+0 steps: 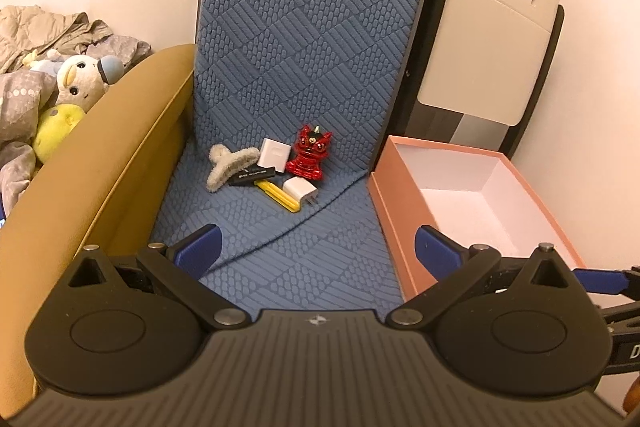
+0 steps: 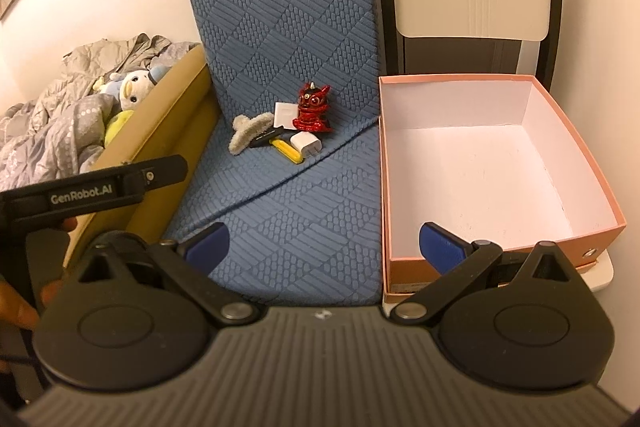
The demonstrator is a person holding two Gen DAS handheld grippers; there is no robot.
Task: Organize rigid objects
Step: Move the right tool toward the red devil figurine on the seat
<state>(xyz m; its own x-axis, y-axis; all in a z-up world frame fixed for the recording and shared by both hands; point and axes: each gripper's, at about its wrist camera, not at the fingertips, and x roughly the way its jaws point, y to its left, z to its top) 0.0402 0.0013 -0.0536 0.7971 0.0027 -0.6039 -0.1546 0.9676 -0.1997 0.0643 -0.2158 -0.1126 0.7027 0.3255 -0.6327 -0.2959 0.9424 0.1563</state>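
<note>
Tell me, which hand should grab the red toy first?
Probably left: the left gripper is open and points at the red toy, while the right gripper sits nearer the pink box.

A red figurine (image 1: 307, 154), two white chargers (image 1: 300, 190), perhaps pens, clustered beside an open pink box (image 1: 394, 199).

Left tool (image 1: 316, 247) agape — pink box (image 1: 394, 203) seemingly bare
</note>
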